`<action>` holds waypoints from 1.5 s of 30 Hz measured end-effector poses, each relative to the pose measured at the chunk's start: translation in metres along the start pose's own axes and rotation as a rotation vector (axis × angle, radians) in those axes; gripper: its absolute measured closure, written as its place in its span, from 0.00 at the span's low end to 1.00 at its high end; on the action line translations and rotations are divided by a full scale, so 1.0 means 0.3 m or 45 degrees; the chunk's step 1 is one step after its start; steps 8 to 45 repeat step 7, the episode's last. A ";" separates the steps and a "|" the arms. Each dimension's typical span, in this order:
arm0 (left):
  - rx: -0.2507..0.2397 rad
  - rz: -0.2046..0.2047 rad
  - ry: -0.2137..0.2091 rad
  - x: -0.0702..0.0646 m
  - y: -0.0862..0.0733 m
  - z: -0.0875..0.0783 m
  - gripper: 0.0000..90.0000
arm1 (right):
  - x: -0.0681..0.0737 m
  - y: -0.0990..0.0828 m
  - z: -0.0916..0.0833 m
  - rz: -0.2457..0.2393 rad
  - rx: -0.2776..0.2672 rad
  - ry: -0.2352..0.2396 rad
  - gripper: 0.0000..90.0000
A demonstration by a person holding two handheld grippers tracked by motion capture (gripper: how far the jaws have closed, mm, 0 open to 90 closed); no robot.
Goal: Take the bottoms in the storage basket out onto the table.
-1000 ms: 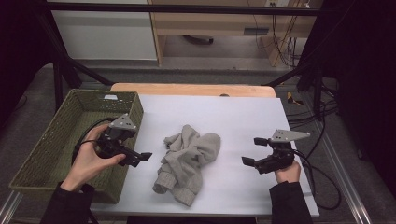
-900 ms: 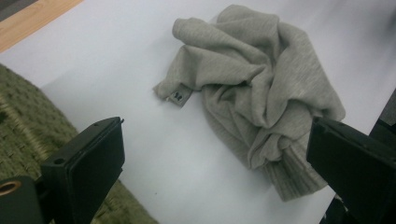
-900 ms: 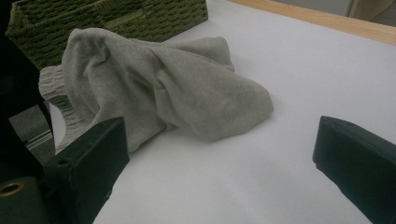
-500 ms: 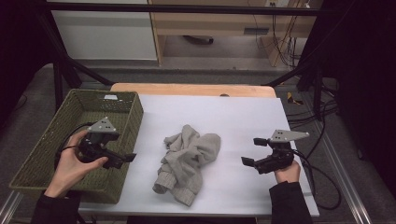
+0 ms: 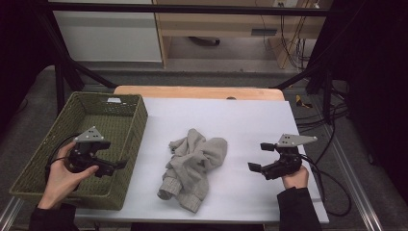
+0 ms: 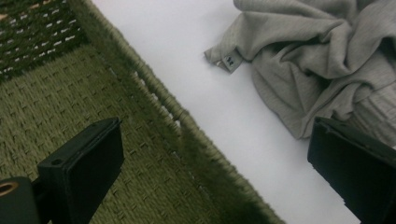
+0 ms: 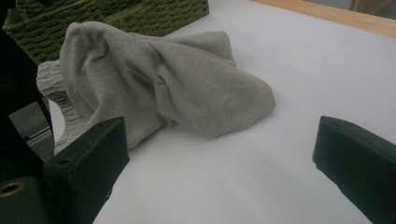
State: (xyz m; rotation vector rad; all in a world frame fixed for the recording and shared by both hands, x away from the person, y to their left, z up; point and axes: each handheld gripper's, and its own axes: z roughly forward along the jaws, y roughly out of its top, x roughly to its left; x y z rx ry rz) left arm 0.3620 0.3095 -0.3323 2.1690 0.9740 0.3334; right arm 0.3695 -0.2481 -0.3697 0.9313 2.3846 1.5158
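Observation:
A crumpled grey garment (image 5: 195,163) lies in a heap at the middle of the white table (image 5: 240,120). My left gripper (image 5: 114,167) hovers open over the right part of the green woven basket (image 5: 140,122), nothing between its jaws. In the left gripper view the open gripper (image 6: 215,154) straddles the basket rim (image 6: 163,102), with the garment (image 6: 317,60) and its small label beyond. My right gripper (image 5: 260,156) is held open just above the table, right of the garment. In the right gripper view the gripper (image 7: 219,154) faces the garment (image 7: 163,79), a short gap away.
The basket interior (image 5: 91,125) looks empty apart from a small white tag on its far wall. A wooden strip (image 5: 197,91) borders the table's far edge. Cables (image 5: 332,159) trail off the right side. The basket (image 7: 140,14) stands behind the garment in the right gripper view.
My left gripper has moved left, from the table beside the garment to above the basket, still open. The right gripper and the garment have stayed put.

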 end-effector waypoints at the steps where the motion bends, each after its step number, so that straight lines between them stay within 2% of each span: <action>1: -0.005 -0.006 0.007 0.004 -0.003 -0.002 0.04 | 0.000 0.000 0.000 0.001 0.000 0.000 0.05; 5: -0.025 -0.016 0.013 0.014 -0.012 -0.009 0.04 | 0.000 0.000 -0.001 0.000 -0.001 0.002 0.05; 45: -0.019 -0.020 0.013 0.016 -0.017 -0.006 0.04 | 0.001 0.000 -0.001 -0.002 0.000 0.003 0.05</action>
